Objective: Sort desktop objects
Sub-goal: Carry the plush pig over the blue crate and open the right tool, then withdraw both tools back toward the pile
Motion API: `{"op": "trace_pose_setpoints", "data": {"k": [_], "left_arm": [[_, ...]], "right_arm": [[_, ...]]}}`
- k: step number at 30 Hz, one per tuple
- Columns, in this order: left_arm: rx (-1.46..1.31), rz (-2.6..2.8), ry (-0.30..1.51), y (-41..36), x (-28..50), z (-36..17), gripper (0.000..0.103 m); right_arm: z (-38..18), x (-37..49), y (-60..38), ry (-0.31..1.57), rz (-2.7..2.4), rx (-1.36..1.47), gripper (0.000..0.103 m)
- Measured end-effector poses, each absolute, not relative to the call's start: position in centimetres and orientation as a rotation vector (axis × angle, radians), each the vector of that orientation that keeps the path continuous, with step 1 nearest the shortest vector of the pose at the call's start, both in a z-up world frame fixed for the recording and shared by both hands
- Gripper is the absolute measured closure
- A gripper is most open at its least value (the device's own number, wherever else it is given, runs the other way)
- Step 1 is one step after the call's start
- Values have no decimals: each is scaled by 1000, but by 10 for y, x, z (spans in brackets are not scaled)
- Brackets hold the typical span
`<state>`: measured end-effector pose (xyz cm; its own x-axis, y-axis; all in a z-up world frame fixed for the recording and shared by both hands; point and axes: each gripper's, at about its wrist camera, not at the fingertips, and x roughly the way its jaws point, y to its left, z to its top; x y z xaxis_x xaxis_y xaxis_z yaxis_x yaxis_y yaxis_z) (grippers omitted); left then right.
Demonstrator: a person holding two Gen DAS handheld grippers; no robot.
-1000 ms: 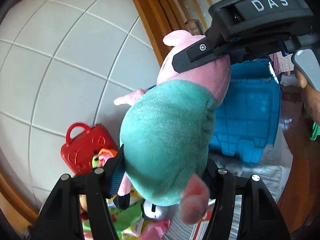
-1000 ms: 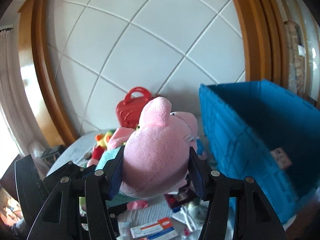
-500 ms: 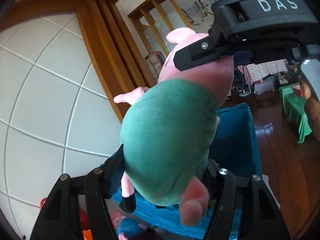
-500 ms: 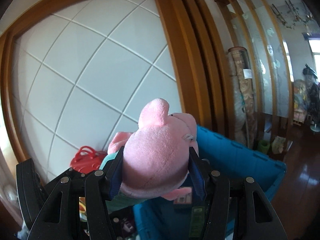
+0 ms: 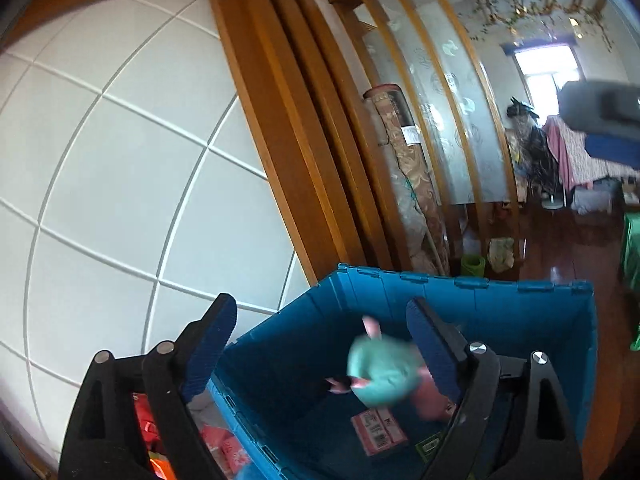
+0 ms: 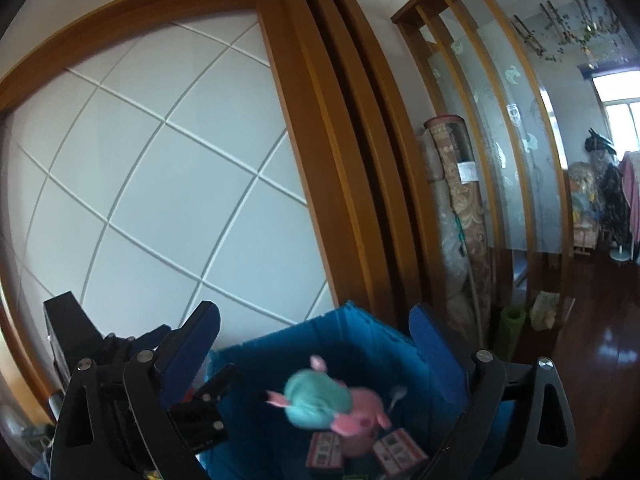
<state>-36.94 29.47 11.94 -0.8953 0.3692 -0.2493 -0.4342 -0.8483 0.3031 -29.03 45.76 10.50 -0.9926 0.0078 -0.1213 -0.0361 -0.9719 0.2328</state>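
Plush pig, motion-blurred, is dropping inside the blue crate above flat packets. I am holding left gripper and right gripper over the crate, both spread wide and empty, releasing it for sorting.

Your room: panelled wall, wood slats.
You face a white grid-lined wall; dark glossy floor and bright window lie right.

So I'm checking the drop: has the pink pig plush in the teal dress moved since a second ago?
Yes. The pink pig plush has left both open grippers and now sits down inside the blue plastic crate, below its rim, blurred.
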Motion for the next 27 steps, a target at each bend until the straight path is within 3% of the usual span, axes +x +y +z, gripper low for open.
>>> {"op": "trace_pose_setpoints", "data": {"k": [10,27], "left_arm": [[-215,2822,406,253,-335,93,15],[-348,2998,293,147,-268,54,15]], "right_arm": [[65,-240,435,51,2963,-118,1],[26,-197,359,46,3097,-275,1]]}}
